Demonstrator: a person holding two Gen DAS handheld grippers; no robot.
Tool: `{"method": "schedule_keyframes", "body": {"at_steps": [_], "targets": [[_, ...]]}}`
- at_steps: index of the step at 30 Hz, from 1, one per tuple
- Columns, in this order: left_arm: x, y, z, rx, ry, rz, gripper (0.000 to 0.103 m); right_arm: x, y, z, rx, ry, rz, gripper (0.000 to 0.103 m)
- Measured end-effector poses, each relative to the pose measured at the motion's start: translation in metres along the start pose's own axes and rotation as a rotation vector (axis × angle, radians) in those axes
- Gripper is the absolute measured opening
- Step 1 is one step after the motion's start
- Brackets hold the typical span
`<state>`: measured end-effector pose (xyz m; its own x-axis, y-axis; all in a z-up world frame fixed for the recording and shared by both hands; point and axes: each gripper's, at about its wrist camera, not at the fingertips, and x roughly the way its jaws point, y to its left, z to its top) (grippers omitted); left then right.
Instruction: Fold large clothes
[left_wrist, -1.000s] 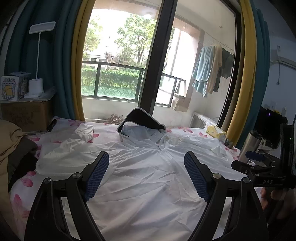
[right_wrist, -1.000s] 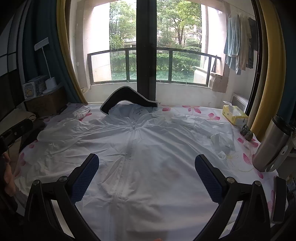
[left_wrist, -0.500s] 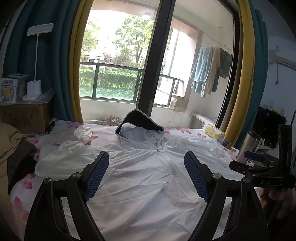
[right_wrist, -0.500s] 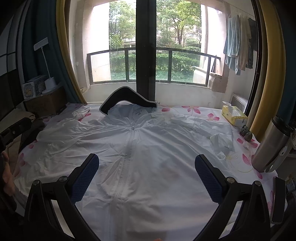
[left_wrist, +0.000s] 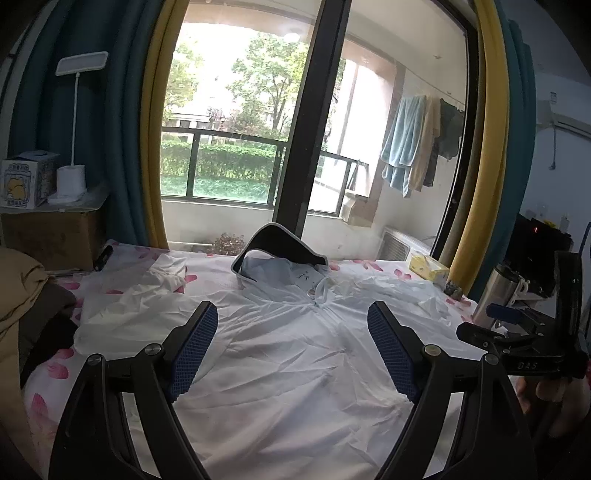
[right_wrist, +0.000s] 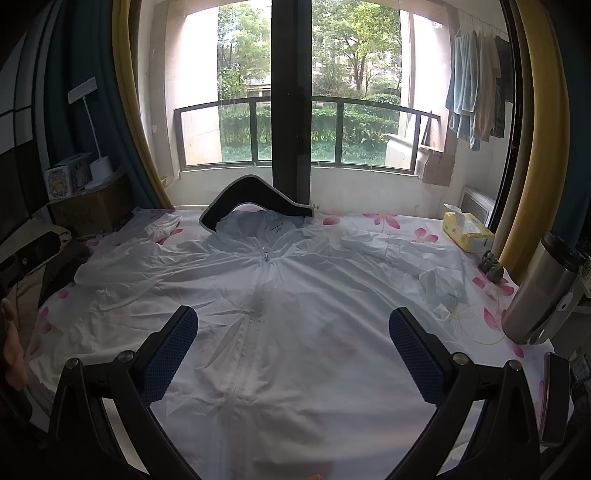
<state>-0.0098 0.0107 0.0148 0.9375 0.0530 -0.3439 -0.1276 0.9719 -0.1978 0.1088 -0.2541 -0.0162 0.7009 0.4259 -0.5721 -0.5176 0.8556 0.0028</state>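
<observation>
A white zip-up hooded jacket (right_wrist: 295, 314) lies front-up and spread flat on the flowered bed sheet (right_wrist: 373, 219), sleeves out to both sides, its black-rimmed hood (right_wrist: 255, 195) toward the window. In the left wrist view the same jacket (left_wrist: 295, 354) fills the middle. My left gripper (left_wrist: 291, 339) hovers open above the jacket's lower left part, nothing between its blue pads. My right gripper (right_wrist: 291, 339) hangs open over the lower zip line, likewise holding nothing. The right gripper's body (left_wrist: 532, 350) and a hand show at the left view's right edge.
A steel flask (right_wrist: 543, 291) stands at the bed's right edge, near a yellow tissue pack (right_wrist: 467, 236) and a small dark object (right_wrist: 491, 267). A cardboard box with a lamp (left_wrist: 72, 184) sits at the left. Brown and dark bedding (left_wrist: 22, 295) is piled on the left side.
The left wrist view has tilted a little, so the jacket sits lower in frame. The right view is almost unchanged. Both grippers stay open.
</observation>
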Motion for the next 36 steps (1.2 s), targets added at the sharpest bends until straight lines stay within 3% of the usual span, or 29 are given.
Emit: {"method": "schedule_keyframes", "body": {"at_steps": [18, 28, 36], "targets": [[0.019, -0.002, 0.014, 0.023, 0.003, -0.021, 0.086, 0.017, -0.016, 0.011, 0.017, 0.013, -0.025, 0.102], [0.063, 0.000, 0.024, 0.014, 0.056, -0.044, 0.086, 0.048, -0.039, 0.023, 0.012, 0.035, -0.030, 0.102], [0.105, 0.009, 0.031, 0.006, 0.084, -0.018, 0.086, 0.086, -0.072, 0.037, -0.042, 0.076, -0.006, 0.102]]}}
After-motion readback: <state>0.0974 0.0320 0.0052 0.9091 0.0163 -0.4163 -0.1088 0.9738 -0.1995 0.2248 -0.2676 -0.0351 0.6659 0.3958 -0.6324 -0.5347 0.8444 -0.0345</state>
